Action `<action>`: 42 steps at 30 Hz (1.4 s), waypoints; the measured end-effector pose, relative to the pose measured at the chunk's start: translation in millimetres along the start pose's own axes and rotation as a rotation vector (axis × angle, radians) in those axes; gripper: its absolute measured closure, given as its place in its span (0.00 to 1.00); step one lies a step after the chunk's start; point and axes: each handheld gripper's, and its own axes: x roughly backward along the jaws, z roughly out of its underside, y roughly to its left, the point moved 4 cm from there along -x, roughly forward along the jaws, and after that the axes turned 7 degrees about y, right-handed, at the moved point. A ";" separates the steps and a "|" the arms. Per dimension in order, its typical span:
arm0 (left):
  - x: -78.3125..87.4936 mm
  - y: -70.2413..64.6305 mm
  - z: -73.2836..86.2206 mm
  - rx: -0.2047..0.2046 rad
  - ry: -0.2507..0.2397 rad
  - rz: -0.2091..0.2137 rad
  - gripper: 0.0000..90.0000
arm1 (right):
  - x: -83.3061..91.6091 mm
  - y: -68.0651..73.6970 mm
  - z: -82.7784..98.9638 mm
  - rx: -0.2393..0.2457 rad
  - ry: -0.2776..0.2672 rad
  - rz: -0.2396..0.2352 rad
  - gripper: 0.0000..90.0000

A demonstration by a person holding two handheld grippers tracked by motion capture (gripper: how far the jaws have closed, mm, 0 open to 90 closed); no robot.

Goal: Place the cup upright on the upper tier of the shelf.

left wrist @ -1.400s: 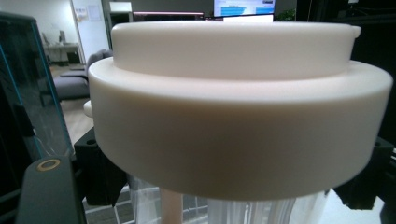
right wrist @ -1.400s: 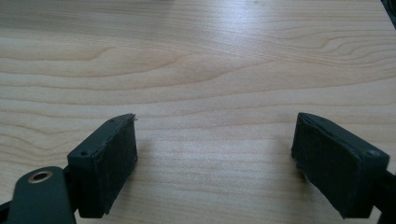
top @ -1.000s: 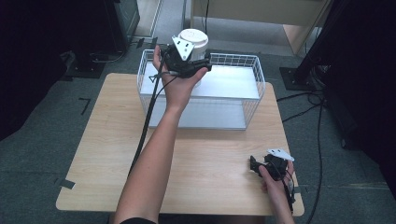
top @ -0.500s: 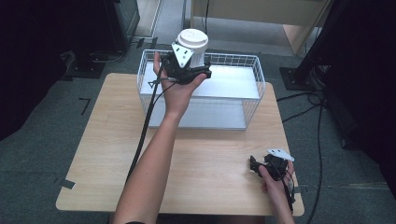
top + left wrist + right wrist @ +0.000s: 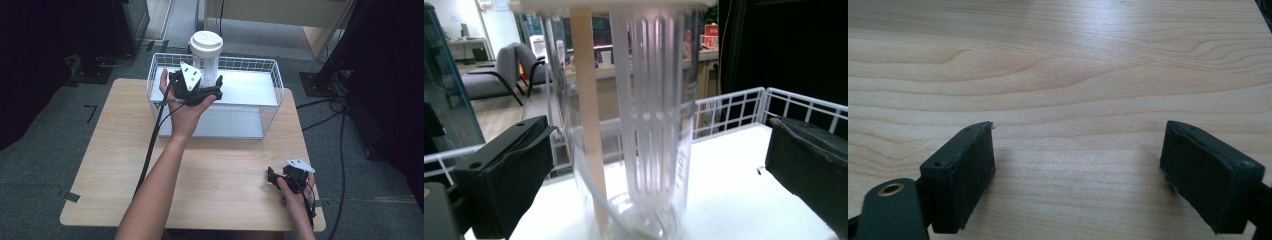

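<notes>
A tall clear plastic container (image 5: pixel 206 56) with a white lid stands upright inside a white wire basket (image 5: pixel 278 85) at the back of the wooden table (image 5: pixel 225 160). My left gripper (image 5: pixel 199 84) is held at the container's near side, open. In the left gripper view the ribbed container (image 5: pixel 644 125) stands between the two jaws, and a clear gap shows on the right side. My right gripper (image 5: pixel 274 179) rests low at the table's front right, open, with only bare wood (image 5: pixel 1058 60) between its jaws.
The basket's wire walls (image 5: pixel 734 107) rise around the container, and its floor is a white sheet. A black cable (image 5: pixel 150 145) trails from the left gripper across the table's left half. Dark stands and cables lie on the floor around the table.
My left gripper has dropped lower and drawn back toward the person along the container. The container stays upright in the basket, and the right gripper has not moved.
</notes>
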 end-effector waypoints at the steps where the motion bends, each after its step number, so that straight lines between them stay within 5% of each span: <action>1: 2.3 -0.2 3.7 -0.001 0.004 -0.001 0.00 | 0.0 0.0 0.0 0.000 0.000 0.000 0.16; 8: 16.3 3.3 29.3 -0.009 0.009 -0.018 0.00 | 0.0 0.0 0.0 0.001 0.000 0.001 0.16; 12: 24.0 9.5 40.0 0.021 0.012 0.012 0.00 | -0.1 0.0 0.0 0.001 0.000 0.001 0.16; 21: 40.8 12.7 65.6 -0.005 0.020 0.026 0.00 | -0.1 0.0 0.0 0.003 0.000 0.002 0.16; 30: 54.4 14.3 87.1 -0.010 0.020 -0.005 0.00 | -0.1 0.1 0.0 0.001 -0.001 0.001 0.16; 42: 70.6 23.0 130.2 0.005 0.086 -0.014 0.00 | -0.1 -0.1 -0.1 0.005 -0.001 0.002 0.16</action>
